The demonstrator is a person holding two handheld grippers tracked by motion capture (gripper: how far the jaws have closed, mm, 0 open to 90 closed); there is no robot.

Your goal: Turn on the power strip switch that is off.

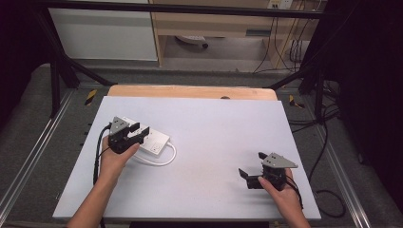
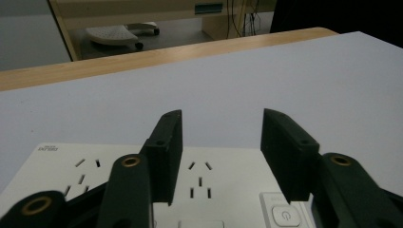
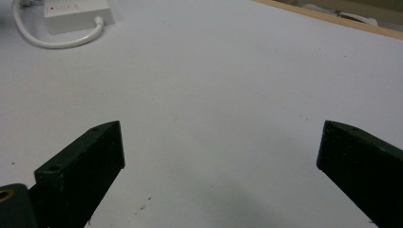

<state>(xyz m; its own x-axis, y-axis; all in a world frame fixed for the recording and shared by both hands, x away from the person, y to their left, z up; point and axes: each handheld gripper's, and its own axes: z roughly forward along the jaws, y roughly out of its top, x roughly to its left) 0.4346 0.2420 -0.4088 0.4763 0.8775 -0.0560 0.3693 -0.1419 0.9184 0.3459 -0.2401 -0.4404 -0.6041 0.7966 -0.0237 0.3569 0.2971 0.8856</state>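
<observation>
High view: white table, wooden edge along its far side. Left gripper over the white strip at the table's left half, jaws apart above the strip's top face, left hand behind it. Strip's white cord looped on the table just on the near side. Right gripper low at the table's near right corner, well apart from the strip, jaws spread wide, bare table between them, right hand behind it.

Left gripper view: left gripper with jaws parted, nothing between them, hanging above the strip. Socket slots visible between and left of the jaws, a power button near the right jaw. Whether a jaw touches the strip cannot be told. Table beyond, then the wooden edge.

Right gripper view: right gripper with jaws far apart, holding nothing, plain table between. Strip and its curved cord far off at upper left. Wooden edge at upper right.
</observation>
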